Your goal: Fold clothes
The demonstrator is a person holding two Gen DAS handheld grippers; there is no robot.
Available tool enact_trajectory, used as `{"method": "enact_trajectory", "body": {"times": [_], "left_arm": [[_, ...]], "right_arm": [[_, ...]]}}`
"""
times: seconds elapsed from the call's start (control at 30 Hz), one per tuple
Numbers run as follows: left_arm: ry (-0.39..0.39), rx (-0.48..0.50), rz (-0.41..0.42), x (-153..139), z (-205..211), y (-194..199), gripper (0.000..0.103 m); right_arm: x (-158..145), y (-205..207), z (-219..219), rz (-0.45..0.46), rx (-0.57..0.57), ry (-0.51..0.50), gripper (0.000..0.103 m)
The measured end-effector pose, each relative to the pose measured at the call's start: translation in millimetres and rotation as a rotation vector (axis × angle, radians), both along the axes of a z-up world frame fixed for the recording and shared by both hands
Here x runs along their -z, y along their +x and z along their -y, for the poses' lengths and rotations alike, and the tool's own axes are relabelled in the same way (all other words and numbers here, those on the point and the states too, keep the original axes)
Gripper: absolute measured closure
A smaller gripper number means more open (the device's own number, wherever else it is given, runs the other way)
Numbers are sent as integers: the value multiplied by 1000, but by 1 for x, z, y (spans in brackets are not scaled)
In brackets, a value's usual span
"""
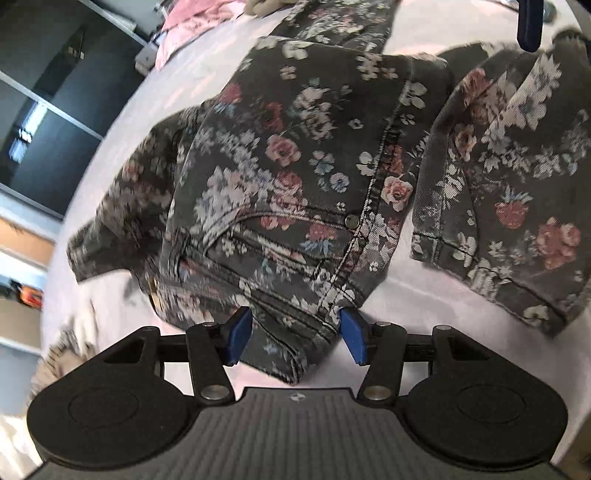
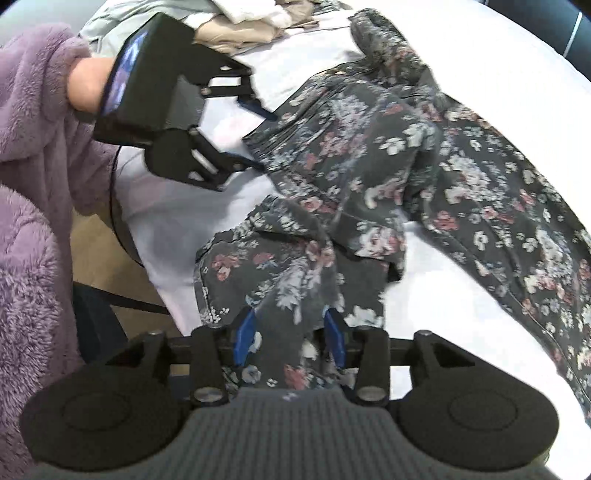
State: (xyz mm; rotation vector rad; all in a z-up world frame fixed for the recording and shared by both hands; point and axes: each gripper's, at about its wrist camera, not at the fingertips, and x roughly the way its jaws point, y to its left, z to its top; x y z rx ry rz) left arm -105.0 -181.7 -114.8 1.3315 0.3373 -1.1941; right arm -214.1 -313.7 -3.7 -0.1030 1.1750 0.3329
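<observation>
Plainly the floral trousers [image 1: 295, 166] were the business in hand: dark denim printed with pink and white flowers, lying half-doubled on the pale bed sheet [image 1: 406, 299], the waistband end with its pocket and rivet toward the left tongs and a leg running off up the bed. The left gripper [image 1: 291, 338] stood with its blue pads spread either side of a corner of the waistband; the cloth lay between them but did not look pinched, I judged because it was being lined up for a fresh hold. The right gripper [image 2: 291, 341] was likewise parted, a fold of a leg lying loose between its pads, not pressed by either. From that side the cloth sat rumpled over itself, so the fold looked unfinished and wanted smoothing. A person's arm in a fluffy lilac sleeve [image 2: 40, 155] carried the left tool. Beyond, other clothes [image 2: 251, 22], pale and beige, were heaped at the bed's far edge, apart from the trousers.
</observation>
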Motion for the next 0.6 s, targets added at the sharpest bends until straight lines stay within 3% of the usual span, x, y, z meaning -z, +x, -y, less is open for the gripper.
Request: {"method": "enact_trajectory", "body": {"times": [0.07, 0.17, 0.27, 0.3, 0.43, 0.53, 0.6], "left_arm": [[-10, 46, 61, 6, -1, -7, 51], [-30, 117, 168, 18, -6, -19, 53], [-17, 178, 231, 27, -13, -32, 76], [-8, 200, 251, 30, -15, -36, 79], [21, 304, 370, 40, -34, -49, 79], [40, 302, 364, 37, -41, -45, 76], [18, 303, 384, 38, -42, -41, 59]], "right_arm": [[9, 1, -6, -20, -26, -9, 47], [20, 3, -17, -51, -67, -38, 47], [27, 5, -25, -70, -94, -61, 48], [27, 5, -26, -71, -96, -65, 48], [27, 6, -29, -64, -93, -77, 48], [27, 3, -34, -57, -109, -92, 49], [27, 2, -35, -57, -115, -98, 49]]}}
